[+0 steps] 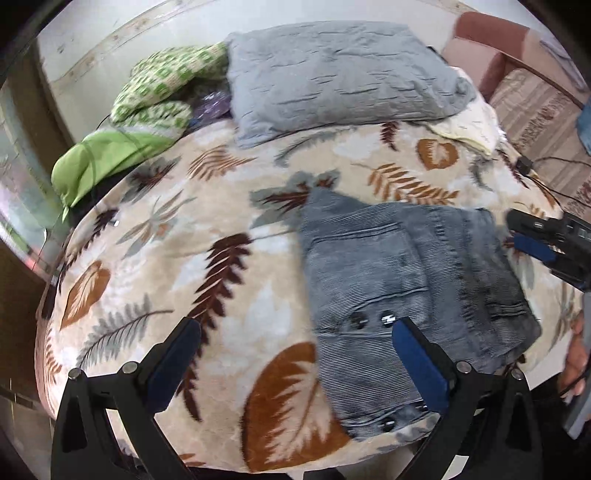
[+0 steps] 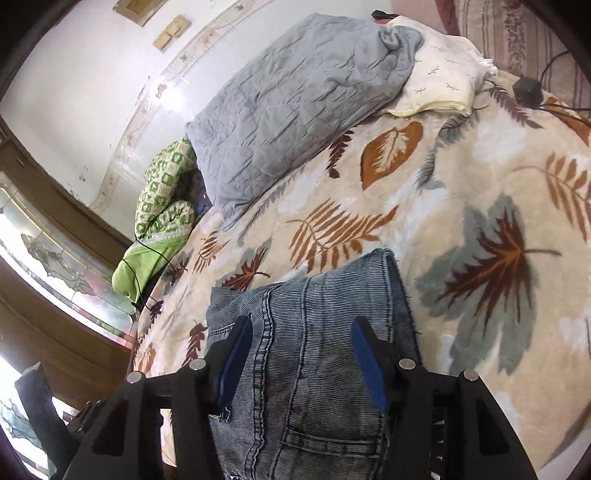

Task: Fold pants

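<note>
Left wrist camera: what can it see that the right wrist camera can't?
Only the left wrist view shows the right tongs from the side, a hand, the jeans' button end, and the left tongs, open above the blanket.

Only the right wrist view shows wall switches and a patterned window.

Both show the folded jeans, grey pillow and green cloth.
</note>
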The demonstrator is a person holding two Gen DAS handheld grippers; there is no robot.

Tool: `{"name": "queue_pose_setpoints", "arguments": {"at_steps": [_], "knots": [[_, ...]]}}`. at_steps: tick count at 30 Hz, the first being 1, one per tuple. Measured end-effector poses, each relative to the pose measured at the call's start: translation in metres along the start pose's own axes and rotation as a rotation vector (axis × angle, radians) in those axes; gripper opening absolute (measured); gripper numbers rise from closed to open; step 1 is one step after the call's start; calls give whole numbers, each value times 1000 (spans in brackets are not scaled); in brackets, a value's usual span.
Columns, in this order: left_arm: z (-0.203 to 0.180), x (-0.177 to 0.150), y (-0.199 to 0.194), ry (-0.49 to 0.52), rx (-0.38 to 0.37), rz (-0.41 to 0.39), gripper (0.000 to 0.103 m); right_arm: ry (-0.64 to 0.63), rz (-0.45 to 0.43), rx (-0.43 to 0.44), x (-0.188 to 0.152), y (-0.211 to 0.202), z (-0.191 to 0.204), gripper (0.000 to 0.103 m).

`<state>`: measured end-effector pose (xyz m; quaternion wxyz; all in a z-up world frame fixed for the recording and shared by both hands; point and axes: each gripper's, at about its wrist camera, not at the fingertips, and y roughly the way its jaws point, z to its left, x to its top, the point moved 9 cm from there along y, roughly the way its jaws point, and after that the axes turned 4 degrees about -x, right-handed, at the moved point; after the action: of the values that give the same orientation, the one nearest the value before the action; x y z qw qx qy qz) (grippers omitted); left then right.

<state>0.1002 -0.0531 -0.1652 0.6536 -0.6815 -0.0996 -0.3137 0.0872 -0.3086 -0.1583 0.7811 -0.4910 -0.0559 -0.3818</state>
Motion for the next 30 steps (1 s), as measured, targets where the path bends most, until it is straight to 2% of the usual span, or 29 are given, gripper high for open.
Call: {"name": "queue_pose_setpoints", "arguments": {"at_steps": [6, 10, 18, 23, 27, 30], "knots": [[33, -16, 18, -75, -32, 56, 103, 44, 16, -15, 3, -11, -29, 61], [33, -24, 33, -100, -122, 104, 103, 101, 54, -15, 0, -14, -57, 65], [15, -19, 54, -120, -277, 135, 103, 133, 150, -25, -18, -9, -94, 67], [0, -13, 66, -122, -332, 151, 103, 131, 212, 3, -29, -1, -95, 67], [-15, -7, 69, -87, -395, 147, 103, 135, 250, 54, -33, 8, -86, 68], [-23, -6, 73, -64, -442, 155, 103, 124, 270, 58, -36, 15, -80, 69]]}}
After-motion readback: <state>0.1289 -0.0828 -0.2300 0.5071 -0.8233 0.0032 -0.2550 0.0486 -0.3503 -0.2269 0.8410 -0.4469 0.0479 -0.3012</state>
